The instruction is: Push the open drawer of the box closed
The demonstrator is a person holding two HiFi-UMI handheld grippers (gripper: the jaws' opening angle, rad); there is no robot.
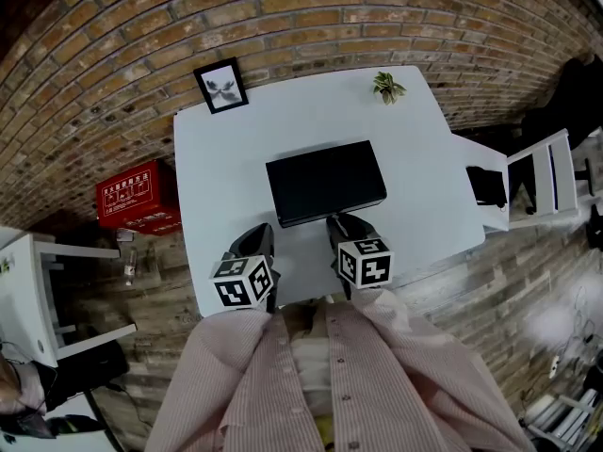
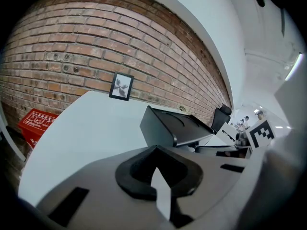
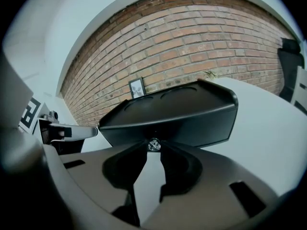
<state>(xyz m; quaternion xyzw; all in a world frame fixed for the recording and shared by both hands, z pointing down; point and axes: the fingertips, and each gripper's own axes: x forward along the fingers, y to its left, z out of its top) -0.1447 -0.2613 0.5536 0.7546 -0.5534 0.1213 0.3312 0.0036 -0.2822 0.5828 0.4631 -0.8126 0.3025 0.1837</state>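
**Right gripper at the drawer knob, left gripper idling beside it**

The person's pink-striped shirt (image 1: 330,384) is filling the near edge of the head view, with both grippers reaching out over the white table (image 1: 226,158). The left gripper (image 2: 153,150) is hovering above bare tabletop, its jaws drawn together at the tips and carrying nothing. Just to its right, the right gripper (image 3: 154,148) is pointing straight at the black box (image 3: 177,114). Its jaws are closing to a narrow wedge, their tips meeting on the small metal knob (image 3: 154,144) of the drawer front (image 3: 201,128). How far the drawer is standing out from the box cannot be told. The box is lying directly ahead of the right gripper and ahead and to the right of the left one. Beyond it, a framed picture (image 1: 221,86) is leaning by the brick wall (image 1: 311,17), far ahead of the left gripper, and a small plant (image 1: 387,87) is sitting far ahead of the right gripper.
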